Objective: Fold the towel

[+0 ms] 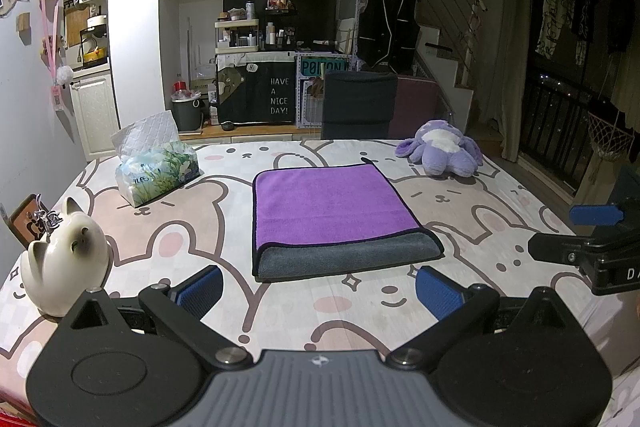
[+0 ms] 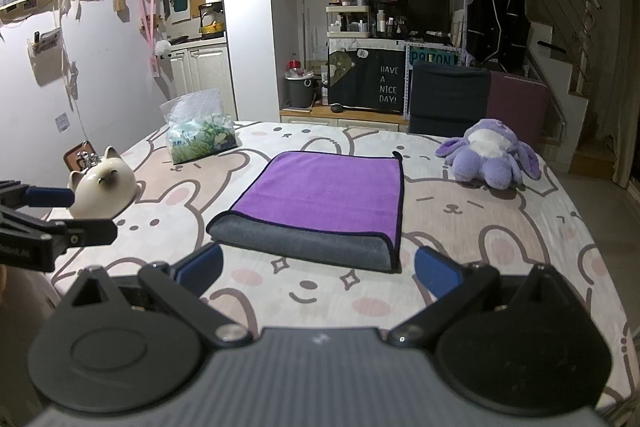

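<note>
At far left on the bunny-print tablecloth, a white ceramic cat figurine, with a floral tissue pack farther back. Centre: the towel, folded once, purple side up, grey underside showing along the near folded edge, lying flat and touched by neither tool. Just short of that edge, the left gripper, jaws spread wide, blue pads clear of the cloth, holding nothing. Farther right, a purple plush toy near the table's far edge. At right, the right gripper, likewise wide apart and empty, hovering before the towel's near grey edge.
</note>
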`<state>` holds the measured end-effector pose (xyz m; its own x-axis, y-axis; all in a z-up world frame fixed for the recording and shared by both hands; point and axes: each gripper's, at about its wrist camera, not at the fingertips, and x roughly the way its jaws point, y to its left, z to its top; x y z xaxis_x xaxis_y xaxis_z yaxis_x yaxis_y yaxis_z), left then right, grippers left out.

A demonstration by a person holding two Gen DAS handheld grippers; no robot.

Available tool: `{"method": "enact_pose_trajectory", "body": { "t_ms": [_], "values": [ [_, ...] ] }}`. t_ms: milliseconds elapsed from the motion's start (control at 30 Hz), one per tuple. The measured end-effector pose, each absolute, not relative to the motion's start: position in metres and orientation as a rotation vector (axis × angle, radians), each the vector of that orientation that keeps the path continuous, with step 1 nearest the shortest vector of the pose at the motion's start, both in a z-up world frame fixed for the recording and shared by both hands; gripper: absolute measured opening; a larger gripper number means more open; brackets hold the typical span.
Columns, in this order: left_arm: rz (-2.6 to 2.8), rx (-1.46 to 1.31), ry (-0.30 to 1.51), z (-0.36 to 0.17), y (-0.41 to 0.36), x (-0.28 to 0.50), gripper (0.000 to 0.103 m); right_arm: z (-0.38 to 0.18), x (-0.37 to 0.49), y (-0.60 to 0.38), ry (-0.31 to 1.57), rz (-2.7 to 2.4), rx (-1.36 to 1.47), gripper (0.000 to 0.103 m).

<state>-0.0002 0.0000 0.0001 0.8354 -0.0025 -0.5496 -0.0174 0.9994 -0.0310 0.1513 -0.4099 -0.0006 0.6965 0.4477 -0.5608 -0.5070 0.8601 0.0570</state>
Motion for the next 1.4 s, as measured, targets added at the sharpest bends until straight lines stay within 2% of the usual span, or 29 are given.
{"method": "enact_pose_trajectory", "body": {
  "t_ms": [733,1400],
  "values": [
    [0.000,0.003,0.533,0.013,-0.003,0.002,0.103,0.006,0.155,-0.420,0.591,0.549,-0.063,0.103],
    [-0.041,0.036,0.458,0.041,0.010,0.053,0.103,0.020,0.176,-0.415,0.487,0.536,-0.116,0.103]
  ]
}}
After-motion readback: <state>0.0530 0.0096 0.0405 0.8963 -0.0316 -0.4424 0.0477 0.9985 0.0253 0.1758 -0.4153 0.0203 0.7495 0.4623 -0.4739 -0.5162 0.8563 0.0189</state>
